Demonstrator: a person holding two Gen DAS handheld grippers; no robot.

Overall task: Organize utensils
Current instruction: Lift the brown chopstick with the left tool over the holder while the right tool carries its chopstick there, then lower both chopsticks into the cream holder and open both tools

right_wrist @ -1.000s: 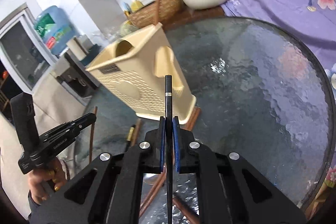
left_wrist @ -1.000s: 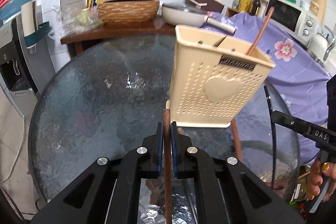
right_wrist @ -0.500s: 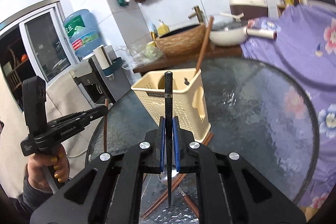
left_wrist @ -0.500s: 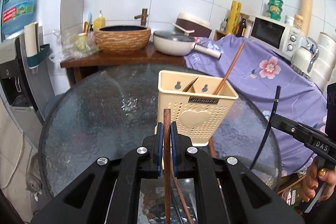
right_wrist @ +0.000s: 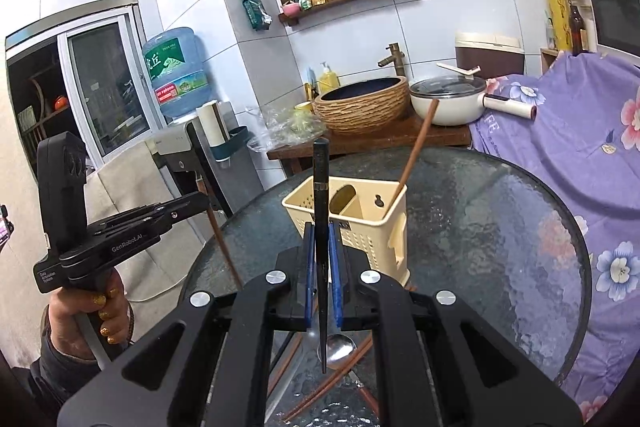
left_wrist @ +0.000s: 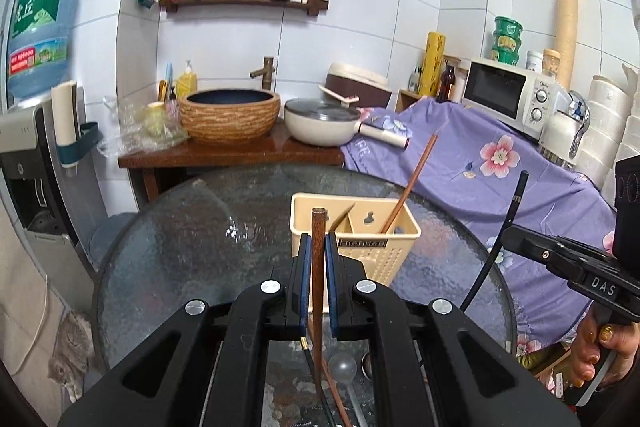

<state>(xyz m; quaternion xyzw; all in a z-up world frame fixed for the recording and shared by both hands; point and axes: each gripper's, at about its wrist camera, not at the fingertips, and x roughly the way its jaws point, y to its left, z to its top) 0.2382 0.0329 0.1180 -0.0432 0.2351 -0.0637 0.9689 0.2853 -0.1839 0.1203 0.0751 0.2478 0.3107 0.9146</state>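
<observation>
A cream perforated utensil holder point(left_wrist: 362, 233) point(right_wrist: 352, 215) stands on the round glass table point(left_wrist: 192, 247), with one brown chopstick point(left_wrist: 412, 183) leaning in its right compartment. My left gripper point(left_wrist: 316, 247) is shut on a brown wooden chopstick point(left_wrist: 317, 267) held upright, near side of the holder. My right gripper point(right_wrist: 320, 239) is shut on a black chopstick point(right_wrist: 321, 195), also upright, in front of the holder. Below both, more chopsticks point(right_wrist: 344, 367) and a metal spoon point(right_wrist: 338, 345) lie on the glass. Each gripper shows in the other's view, held by a hand point(right_wrist: 96, 311).
Beyond the table a wooden counter point(left_wrist: 232, 151) carries a woven basin and a white pan point(left_wrist: 324, 125). A purple flowered cloth point(left_wrist: 500, 167) covers things at right, beside a microwave. A water dispenser stands at left. A cat point(left_wrist: 70, 359) sits on the floor by the table's left edge.
Both grippers have risen and tilted up with their chopsticks held; the holder now looks smaller and lower, and the wall shelf has come into view.
</observation>
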